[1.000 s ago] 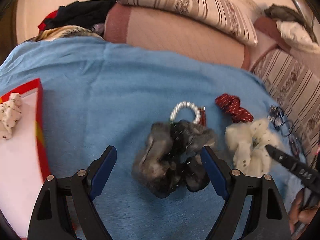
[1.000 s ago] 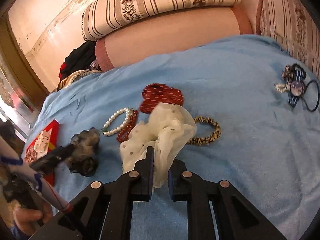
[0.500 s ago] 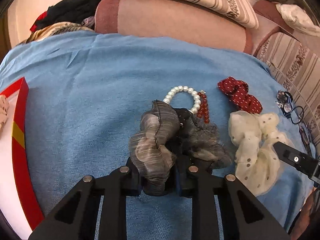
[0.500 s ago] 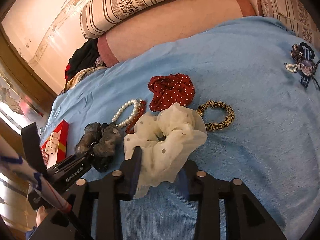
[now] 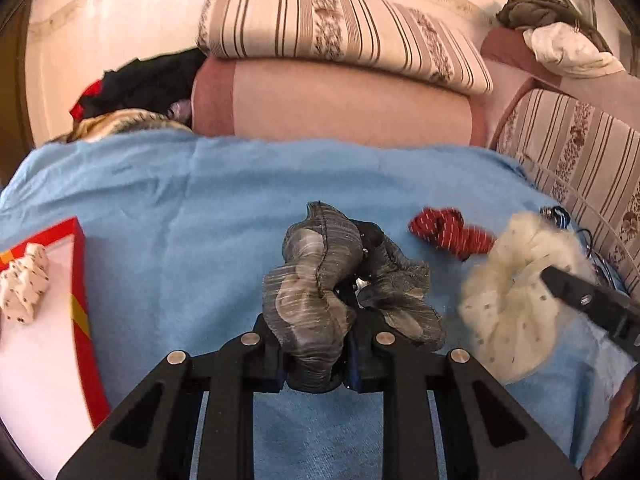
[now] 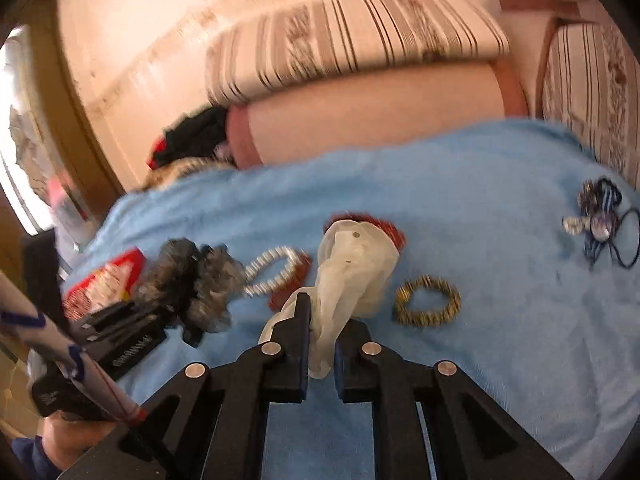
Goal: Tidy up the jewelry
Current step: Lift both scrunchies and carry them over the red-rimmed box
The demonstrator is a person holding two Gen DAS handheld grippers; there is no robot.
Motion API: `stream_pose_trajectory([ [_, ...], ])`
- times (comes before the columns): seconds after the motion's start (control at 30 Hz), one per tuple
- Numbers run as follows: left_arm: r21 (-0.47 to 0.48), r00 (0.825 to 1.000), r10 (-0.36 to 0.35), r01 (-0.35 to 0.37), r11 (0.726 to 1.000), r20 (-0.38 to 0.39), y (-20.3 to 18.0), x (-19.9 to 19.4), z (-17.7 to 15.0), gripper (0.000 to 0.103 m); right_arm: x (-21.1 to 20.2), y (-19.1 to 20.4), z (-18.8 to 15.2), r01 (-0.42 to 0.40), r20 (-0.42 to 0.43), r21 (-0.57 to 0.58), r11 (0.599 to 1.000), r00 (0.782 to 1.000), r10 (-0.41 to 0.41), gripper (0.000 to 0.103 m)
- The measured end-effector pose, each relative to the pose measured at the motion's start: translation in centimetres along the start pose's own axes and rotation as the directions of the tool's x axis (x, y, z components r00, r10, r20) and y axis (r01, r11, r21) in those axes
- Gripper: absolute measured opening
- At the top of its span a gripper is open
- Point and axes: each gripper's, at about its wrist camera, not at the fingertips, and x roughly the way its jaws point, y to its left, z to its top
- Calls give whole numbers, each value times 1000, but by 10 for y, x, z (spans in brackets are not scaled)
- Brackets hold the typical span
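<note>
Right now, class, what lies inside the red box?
One small cream spotted scrunchie rests on the pale floor of the red box. The box's left part is out of frame, unseen.

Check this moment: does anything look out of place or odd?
Nothing looks damaged or spilled. The left claw grips the grey scrunchie and the right claw grips the cream dotted scrunchie. One dotted scrunchie already sits in the red box.

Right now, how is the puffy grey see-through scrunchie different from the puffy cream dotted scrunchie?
The grey sheer scrunchie is dark and streaky; the cream dotted scrunchie is pale with small spots. The left gripper pinches the grey one; the right gripper pinches the cream one. Both are ruffled fabric rings, bunched between shut jaws above the blue blanket.
</note>
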Motion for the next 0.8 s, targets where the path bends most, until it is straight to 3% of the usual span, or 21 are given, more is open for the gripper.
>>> stream_pose_trajectory([
  [0.13,4,1000,19,-19,1000,24,0,-5,2,21,-12,11,5,-24,76,-34,999,997,27,10],
  [0.57,82,989,131,-136,987,69,-10,-9,0,21,-3,18,-2,-41,42,-55,998,998,43,10],
  [0.8,97,988,142,-148,984,62,-12,-7,-1,21,1,19,-5,-44,30,-61,997,998,46,10],
])
